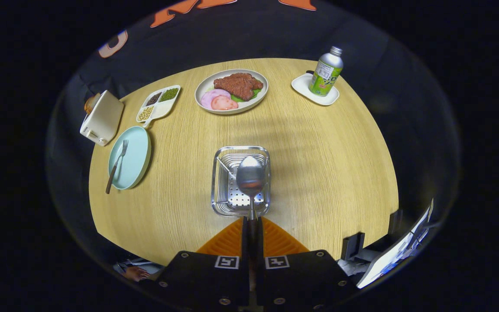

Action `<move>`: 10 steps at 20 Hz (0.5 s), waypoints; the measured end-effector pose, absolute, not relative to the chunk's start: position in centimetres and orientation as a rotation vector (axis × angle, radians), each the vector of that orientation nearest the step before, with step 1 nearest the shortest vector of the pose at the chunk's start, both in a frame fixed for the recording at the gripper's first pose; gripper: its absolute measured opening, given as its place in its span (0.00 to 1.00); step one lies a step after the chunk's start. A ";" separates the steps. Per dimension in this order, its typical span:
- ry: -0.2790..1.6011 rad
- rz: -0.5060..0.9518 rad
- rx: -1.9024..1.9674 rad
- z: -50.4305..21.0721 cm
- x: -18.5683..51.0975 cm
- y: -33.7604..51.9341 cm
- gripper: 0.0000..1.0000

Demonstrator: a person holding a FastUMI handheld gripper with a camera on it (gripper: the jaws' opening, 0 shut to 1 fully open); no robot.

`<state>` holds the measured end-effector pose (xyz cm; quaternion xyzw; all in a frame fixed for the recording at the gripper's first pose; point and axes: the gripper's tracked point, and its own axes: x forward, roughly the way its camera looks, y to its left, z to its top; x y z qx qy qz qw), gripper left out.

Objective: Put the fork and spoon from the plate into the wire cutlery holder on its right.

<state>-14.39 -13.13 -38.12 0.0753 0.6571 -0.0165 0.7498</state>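
tool (252, 225): clamped on spoon (250, 177) handle | spoon bowl: above wire cutlery holder (241, 181) | fork (116, 165): on plate (130, 157), left of holder

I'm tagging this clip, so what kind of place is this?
Probably a staged dining table in a recording booth: a round wooden table against black cloth, a plate of steak and ham, a wire cutlery holder. The gripper holds a metal spoon.

The bottle's (327, 73) label print is too small to read.
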 end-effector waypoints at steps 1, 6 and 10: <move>1.404 -0.001 0.192 -38.0 -13.5 -12.9 0.09; 1.202 0.164 0.268 -36.3 -9.1 -11.4 0.19; 1.015 0.225 0.266 -33.4 -5.9 -9.3 0.41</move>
